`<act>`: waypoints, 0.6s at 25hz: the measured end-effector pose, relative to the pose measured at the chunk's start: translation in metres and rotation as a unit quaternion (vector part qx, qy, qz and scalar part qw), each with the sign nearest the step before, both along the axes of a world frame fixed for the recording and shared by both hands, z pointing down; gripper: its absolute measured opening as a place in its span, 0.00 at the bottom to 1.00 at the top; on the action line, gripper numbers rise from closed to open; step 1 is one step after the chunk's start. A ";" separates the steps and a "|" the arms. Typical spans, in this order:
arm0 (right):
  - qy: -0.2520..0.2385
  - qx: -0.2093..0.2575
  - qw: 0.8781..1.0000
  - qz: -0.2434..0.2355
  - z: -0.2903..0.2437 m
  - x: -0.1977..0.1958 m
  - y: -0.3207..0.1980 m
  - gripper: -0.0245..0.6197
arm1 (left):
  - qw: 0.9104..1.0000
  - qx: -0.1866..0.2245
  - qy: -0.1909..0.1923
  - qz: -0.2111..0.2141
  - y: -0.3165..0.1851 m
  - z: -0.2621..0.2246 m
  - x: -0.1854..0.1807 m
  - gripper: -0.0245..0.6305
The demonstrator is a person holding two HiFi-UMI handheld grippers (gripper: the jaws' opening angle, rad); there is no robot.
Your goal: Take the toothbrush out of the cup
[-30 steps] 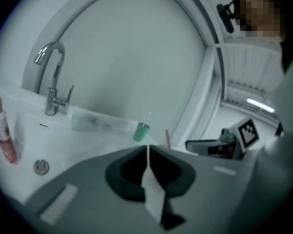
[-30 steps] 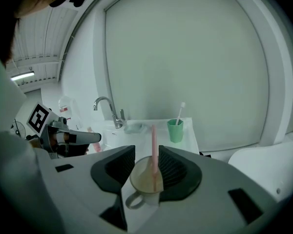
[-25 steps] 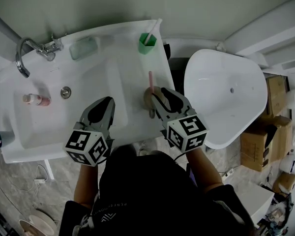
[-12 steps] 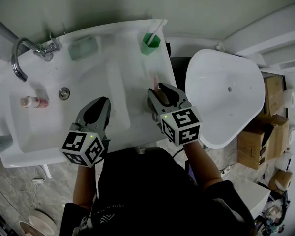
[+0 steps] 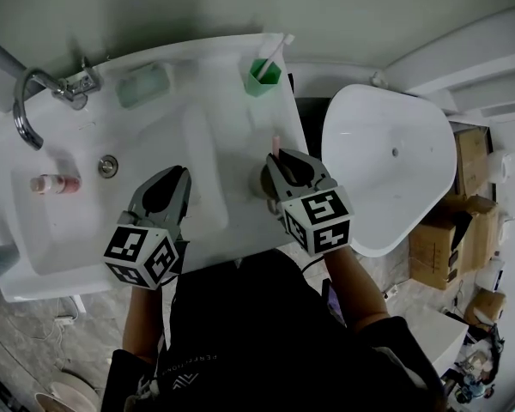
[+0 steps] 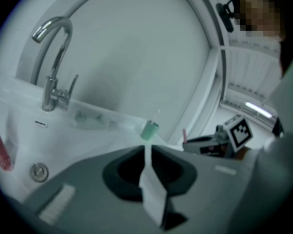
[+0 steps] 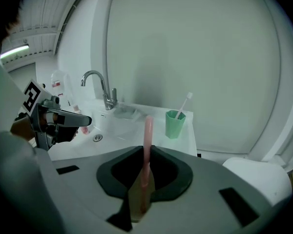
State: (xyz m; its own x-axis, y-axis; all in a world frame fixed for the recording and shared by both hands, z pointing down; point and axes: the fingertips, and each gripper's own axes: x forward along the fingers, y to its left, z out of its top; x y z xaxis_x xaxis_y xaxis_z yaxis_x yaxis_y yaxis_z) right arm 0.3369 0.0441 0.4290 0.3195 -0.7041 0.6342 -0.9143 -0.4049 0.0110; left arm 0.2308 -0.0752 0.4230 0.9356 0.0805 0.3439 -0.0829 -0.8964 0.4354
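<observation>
A green cup [image 5: 262, 74] [image 7: 175, 123] [image 6: 149, 130] with a white toothbrush [image 5: 277, 48] [image 7: 184, 104] in it stands at the back right corner of the white sink top [image 5: 206, 118]. Nearer, a pink toothbrush [image 5: 275, 146] [image 7: 147, 145] stands in a tan cup [image 5: 260, 181] [image 7: 136, 199]. My right gripper [image 5: 285, 163] [image 7: 144, 162] has just been closing, and its jaws now press on the pink toothbrush above the tan cup. My left gripper [image 5: 177, 175] [image 6: 147, 152] hovers over the basin. Its jaws have just been opening to a narrow slit with nothing between them.
A chrome faucet [image 5: 30, 101] [image 6: 51, 62], a soap dish [image 5: 144, 84], a pink bottle [image 5: 56, 183] and the drain [image 5: 108, 166] lie to the left. A white toilet [image 5: 390, 166] stands right of the sink, with cardboard boxes [image 5: 455, 230] beyond it.
My right gripper's jaws, wide open round the pink toothbrush before, have closed onto it. Both grippers have shifted only slightly over the sink.
</observation>
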 end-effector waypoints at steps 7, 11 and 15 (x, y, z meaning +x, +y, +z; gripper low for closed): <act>-0.012 0.031 0.999 0.000 -0.014 -0.003 0.003 0.09 | 1.000 -0.012 0.011 0.027 0.014 -0.007 0.014 0.10; -0.020 0.060 0.998 -0.014 -0.028 -0.003 0.007 0.09 | 1.000 -0.003 0.014 0.023 0.021 -0.012 0.023 0.10; -0.032 0.093 0.995 -0.031 -0.048 0.001 0.016 0.09 | 1.000 0.014 0.017 0.014 0.034 -0.024 0.031 0.08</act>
State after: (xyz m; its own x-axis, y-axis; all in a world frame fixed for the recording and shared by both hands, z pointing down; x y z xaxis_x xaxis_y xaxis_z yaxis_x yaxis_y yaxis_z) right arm 0.3383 0.0596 0.3808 0.2351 -0.8281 0.5088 -0.9339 -0.3376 -0.1180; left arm 0.2618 -0.0417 0.3987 0.9445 0.0969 0.3140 -0.0436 -0.9102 0.4119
